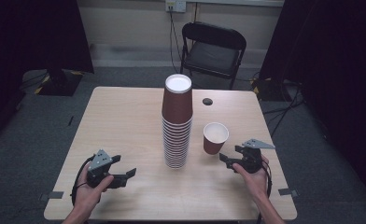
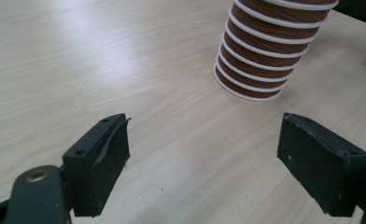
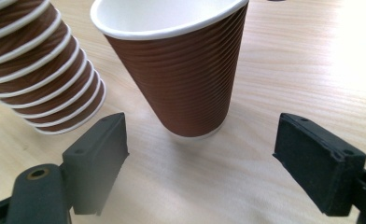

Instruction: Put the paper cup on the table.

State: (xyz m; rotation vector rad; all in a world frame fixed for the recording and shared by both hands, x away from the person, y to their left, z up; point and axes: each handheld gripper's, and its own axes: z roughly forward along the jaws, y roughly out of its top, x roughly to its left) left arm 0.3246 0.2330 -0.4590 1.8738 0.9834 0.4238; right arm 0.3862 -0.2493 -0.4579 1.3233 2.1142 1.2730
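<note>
Right claw (image 1: 231, 160) is released, jaws spread wide w/ nothing between, low over the bench (image 1: 125, 121). Just ahead of it a single brown cup (image 3: 181, 70) stands upright, mouth up, apart from the jaws. Tall cup stack (image 1: 177, 122) sits mouth-down next to it, mid-bench. Left claw (image 1: 125, 171) also released, empty, near the stack's base but not touching.

No legible text, labels, brands or numbers. The ribbed brown paper cups (image 1: 215, 138), both the single one and the stack, carry no print. The pale wooden table (image 1: 125, 121) is unmarked. The wall socket plate (image 1: 175, 5) is too small to read.
</note>
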